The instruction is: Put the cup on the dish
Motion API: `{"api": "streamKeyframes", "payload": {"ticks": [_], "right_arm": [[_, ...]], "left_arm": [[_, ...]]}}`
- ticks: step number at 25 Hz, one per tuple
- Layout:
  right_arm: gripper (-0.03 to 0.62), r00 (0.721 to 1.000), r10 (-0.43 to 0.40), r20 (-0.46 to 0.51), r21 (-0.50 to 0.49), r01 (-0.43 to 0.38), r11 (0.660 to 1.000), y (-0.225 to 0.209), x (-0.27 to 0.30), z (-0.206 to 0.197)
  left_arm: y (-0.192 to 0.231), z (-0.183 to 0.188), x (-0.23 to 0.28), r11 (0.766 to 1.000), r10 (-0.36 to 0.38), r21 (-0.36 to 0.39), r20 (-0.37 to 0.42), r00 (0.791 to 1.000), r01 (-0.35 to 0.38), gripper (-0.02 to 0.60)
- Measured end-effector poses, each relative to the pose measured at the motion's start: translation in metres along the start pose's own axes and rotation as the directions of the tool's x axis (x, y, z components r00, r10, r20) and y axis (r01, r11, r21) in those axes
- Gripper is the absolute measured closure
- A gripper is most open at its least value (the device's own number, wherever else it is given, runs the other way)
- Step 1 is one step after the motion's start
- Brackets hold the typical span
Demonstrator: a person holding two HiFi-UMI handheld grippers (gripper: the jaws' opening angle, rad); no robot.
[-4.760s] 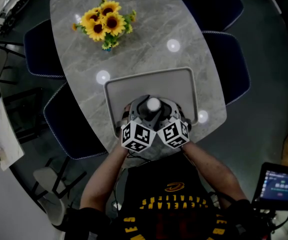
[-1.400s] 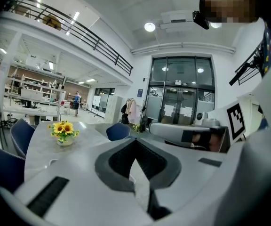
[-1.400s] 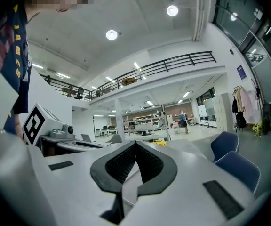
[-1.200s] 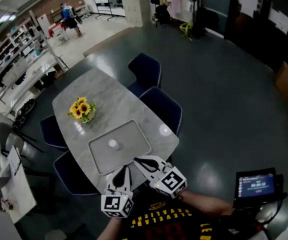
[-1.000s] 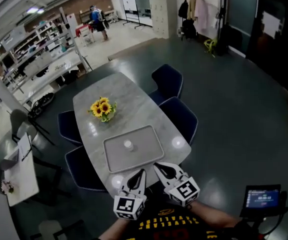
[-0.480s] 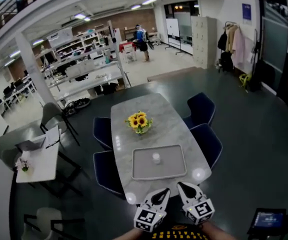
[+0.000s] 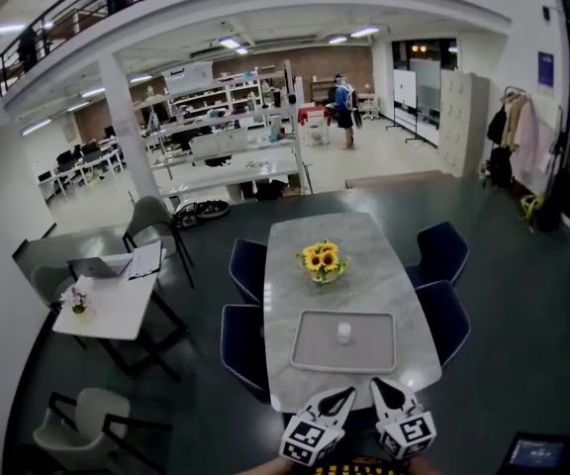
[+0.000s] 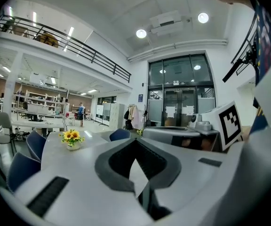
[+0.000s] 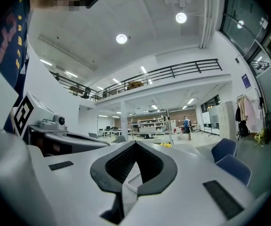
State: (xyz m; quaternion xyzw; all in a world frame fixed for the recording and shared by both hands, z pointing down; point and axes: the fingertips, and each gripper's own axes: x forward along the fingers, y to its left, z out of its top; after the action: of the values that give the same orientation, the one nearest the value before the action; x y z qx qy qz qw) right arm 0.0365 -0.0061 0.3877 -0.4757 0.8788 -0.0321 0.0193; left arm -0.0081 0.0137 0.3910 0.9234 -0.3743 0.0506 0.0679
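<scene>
Sitting on one dish (image 7: pixel 314 351); one cup (image 7: pixel 343 332)

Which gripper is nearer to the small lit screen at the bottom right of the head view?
Right. In the head view, the right gripper is to the left of the screen; the left gripper lies farther left, on the right gripper's other side.

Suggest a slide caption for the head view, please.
Cup stands on the tray; left gripper and right gripper shut, empty.

cup (image 7: pixel 343 332) — small, white, upright | on grey dish (image 7: pixel 315 349) — near centre
</scene>
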Motion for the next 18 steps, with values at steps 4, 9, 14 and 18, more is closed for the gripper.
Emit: {"api": "streamKeyframes", "payload": {"ticks": [4, 9, 14, 18], "right_arm": [[0.588, 1.000, -0.003, 0.013, -0.023, 0.004, 1.000, -0.007, 0.003, 0.002], [0.588, 0.999, -0.001, 0.044, -0.065, 0.004, 0.998, -0.010, 0.006, 0.018], [0.588, 0.999, -0.009, 0.041, -0.029, 0.010, 1.000, -0.012, -0.007, 0.015], [0.588, 0.999, -0.029, 0.014, -0.019, 0.029, 0.999, -0.012, -0.015, 0.017]], "left_arm": [[0.003, -0.001, 0.007, 1.000, 0.013, 0.023, 0.018, 1.000, -0.014, 0.581], [0.005, 0.014, 0.012, 0.998, 0.008, 0.066, 0.052, 0.999, -0.011, 0.581], [-0.003, 0.018, 0.014, 0.999, -0.002, 0.044, 0.023, 1.000, 0.001, 0.581], [-0.009, 0.020, 0.013, 0.999, -0.012, 0.032, 0.012, 1.000, 0.011, 0.581]]}}
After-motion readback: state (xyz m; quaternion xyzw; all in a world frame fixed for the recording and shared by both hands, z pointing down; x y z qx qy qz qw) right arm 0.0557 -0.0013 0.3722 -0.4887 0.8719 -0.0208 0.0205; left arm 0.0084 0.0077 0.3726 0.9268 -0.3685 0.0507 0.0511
